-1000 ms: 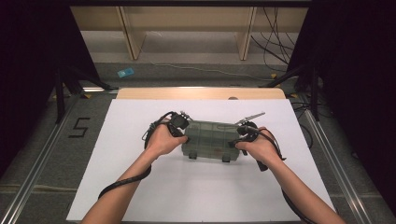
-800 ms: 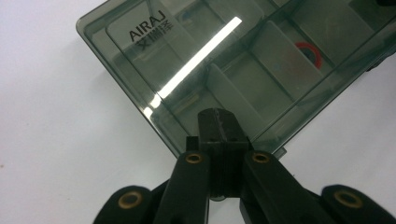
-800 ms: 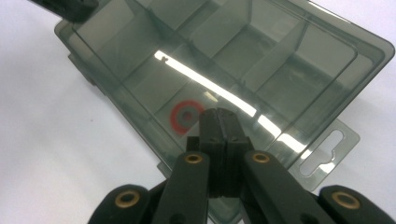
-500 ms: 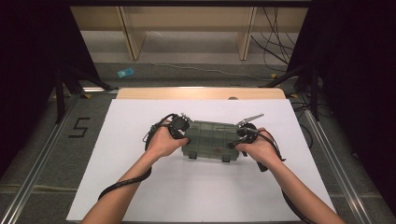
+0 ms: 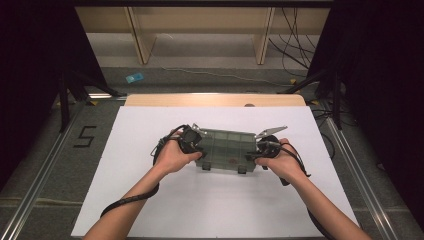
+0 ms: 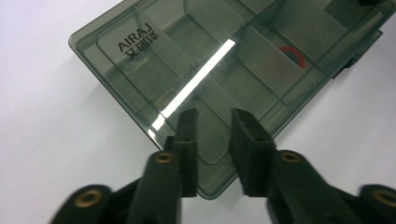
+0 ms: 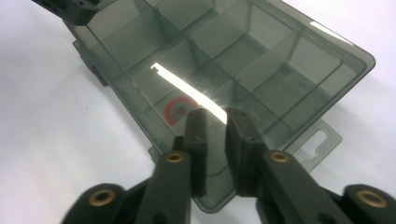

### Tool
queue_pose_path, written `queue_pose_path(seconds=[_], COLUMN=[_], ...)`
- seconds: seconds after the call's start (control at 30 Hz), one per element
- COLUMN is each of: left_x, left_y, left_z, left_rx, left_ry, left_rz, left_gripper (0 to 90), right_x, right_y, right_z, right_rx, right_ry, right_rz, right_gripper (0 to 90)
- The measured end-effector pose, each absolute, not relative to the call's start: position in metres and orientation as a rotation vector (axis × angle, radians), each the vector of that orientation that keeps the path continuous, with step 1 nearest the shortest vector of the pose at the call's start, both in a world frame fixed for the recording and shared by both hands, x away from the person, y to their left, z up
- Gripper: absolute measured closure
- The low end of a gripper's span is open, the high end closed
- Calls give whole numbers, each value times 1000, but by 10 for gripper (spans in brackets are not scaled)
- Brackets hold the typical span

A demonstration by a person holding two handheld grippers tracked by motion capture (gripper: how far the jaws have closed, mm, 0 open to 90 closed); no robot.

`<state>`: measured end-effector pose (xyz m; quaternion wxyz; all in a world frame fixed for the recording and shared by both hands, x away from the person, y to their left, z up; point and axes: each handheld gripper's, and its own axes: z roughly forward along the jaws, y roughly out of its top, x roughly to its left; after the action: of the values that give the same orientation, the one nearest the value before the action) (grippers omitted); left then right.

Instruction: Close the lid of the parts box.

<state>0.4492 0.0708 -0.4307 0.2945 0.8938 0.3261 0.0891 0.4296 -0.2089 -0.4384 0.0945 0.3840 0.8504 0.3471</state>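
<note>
We see a smoky grey-green, see-through compartment box (image 5: pixel 226 150) with its lid shut, lying flat near the middle of the high view on the white table sheet (image 5: pixel 150 210). Inner walls split it into cells; one cell holds a small red ring (image 6: pixel 293 54), and the lid bears the lettering AIRAJ at the upper left of the left gripper view. Two latches sit on its near long edge, and a hang tab juts from the end at the lower right of the right gripper view.

The left gripper (image 6: pixel 213 122) sits at the box's left end in the high view, the right gripper (image 7: pixel 215 122) at its right end. In each gripper view the box fills the upper frame and its near corner reaches down between the two black jaws. Both pairs of jaws have just been opening; a narrow gap shows, with the lid's edge below it. Whether the pads still press the box we cannot tell.
</note>
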Motion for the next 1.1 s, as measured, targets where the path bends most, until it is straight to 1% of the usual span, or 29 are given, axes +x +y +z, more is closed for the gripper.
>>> queue_pose_path(seconds=[0.03,0.1,0.2,0.33,0.4,0.47,0.57,0.73,0.83,0.87,1.0,1.1], left_x=[448,447,444,439,437,434,431,423,419,417,412,408], left_y=[72,75,79,82,84,86,89,95,99,100,105,109], left_z=[-431,-431,-428,-423,-422,-420,-419,-417,-416,-416,-417,-418], left_rx=[2388,2386,2345,2275,2248,2208,2161,2082,2040,2036,2006,2013], left_ry=[848,834,815,798,788,770,750,746,748,762,779,786], left_rz=[254,241,233,275,281,270,243,295,310,323,378,419], left_gripper=[639,584,514,412,360,336,273,169,134,97,40,0], right_x=[428,426,424,420,419,417,413,408,404,403,399,396], right_y=[-210,-212,-213,-215,-217,-218,-221,-225,-228,-228,-231,-233], right_z=[-438,-438,-438,-437,-437,-438,-439,-438,-438,-438,-438,-437], right_rx=[1136,1107,1083,1041,1005,989,953,923,927,925,915,909], right_ry=[2529,2538,2513,2488,2472,2456,2423,2389,2367,2363,2338,2318], right_rz=[1018,1025,1067,1113,1136,1157,1194,1247,1279,1286,1298,1309], right_gripper=[740,692,606,515,482,457,422,315,253,236,194,177])
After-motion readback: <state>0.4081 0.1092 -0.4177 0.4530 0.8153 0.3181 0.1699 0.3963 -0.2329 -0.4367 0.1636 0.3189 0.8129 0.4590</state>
